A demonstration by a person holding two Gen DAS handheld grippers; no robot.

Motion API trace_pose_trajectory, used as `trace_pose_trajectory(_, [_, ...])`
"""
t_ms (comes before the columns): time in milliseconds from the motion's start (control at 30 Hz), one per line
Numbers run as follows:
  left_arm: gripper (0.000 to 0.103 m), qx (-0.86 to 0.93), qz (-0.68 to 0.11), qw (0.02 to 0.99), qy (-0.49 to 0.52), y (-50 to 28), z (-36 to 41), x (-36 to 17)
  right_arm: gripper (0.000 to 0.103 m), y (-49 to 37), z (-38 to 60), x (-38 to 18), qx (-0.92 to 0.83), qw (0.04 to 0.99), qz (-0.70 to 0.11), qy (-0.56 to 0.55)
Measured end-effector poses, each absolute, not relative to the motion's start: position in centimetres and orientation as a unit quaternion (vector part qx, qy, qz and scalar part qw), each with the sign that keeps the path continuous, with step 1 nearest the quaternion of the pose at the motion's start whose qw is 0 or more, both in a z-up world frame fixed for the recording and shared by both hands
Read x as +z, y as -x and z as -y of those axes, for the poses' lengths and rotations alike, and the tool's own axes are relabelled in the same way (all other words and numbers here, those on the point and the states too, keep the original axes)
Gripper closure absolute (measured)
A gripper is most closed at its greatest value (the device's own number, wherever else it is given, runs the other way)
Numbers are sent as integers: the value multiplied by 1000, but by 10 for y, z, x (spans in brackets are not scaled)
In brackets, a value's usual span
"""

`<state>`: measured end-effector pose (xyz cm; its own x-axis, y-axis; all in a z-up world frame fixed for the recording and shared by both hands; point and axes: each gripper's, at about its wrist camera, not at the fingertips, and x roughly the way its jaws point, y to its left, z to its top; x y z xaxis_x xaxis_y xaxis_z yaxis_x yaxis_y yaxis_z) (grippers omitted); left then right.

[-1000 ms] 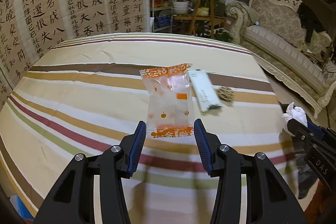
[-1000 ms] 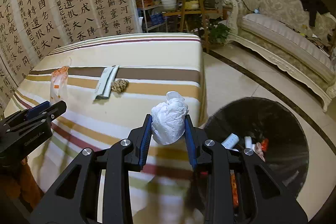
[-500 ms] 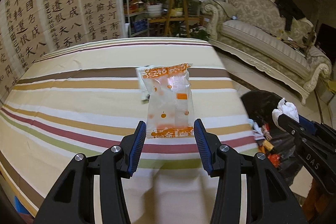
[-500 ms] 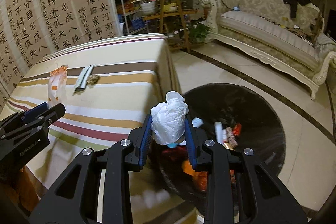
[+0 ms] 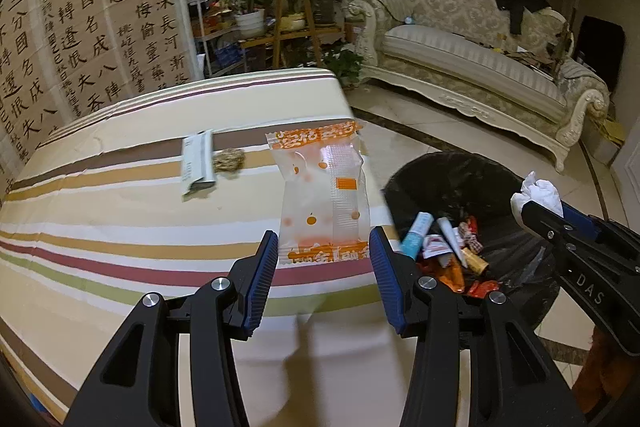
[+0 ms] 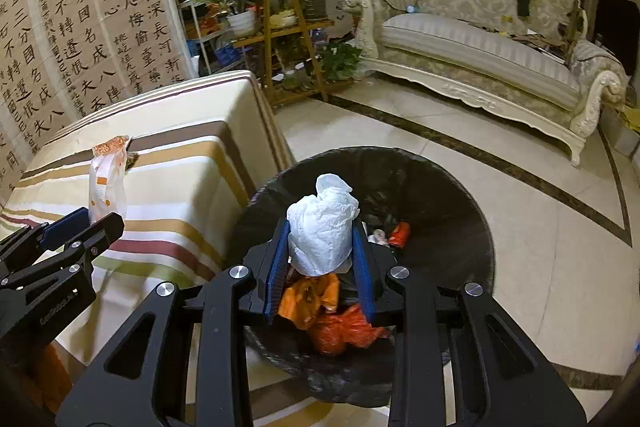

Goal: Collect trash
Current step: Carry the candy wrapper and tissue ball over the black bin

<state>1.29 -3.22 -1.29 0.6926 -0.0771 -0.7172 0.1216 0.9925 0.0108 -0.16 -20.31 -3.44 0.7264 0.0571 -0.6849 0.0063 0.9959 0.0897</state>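
Our right gripper (image 6: 322, 259), clenched on the tissue wad (image 6: 322, 227), hung directly above the bin (image 6: 460, 195); our left gripper (image 5: 324, 255) gripped the wrapper (image 5: 322, 195) farther left.

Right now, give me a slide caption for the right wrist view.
Right gripper holds a crumpled white tissue above the black-lined trash bin, ready to drop.

A clear wrapper with orange print (image 5: 324, 195) stands upright, pinched at its bottom edge. At its 3 o'clock a crumpled white tissue (image 6: 322, 227) sits clamped above the black-lined trash bin (image 6: 460, 203), which holds colourful wrappers at 6 o'clock
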Motion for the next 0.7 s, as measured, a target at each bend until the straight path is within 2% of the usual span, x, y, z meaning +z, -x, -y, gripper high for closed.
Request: trace_pose_trajectory(700, [56, -98, -388, 915, -52, -28, 91, -23, 74, -1, 243, -40, -34, 927, -371, -53])
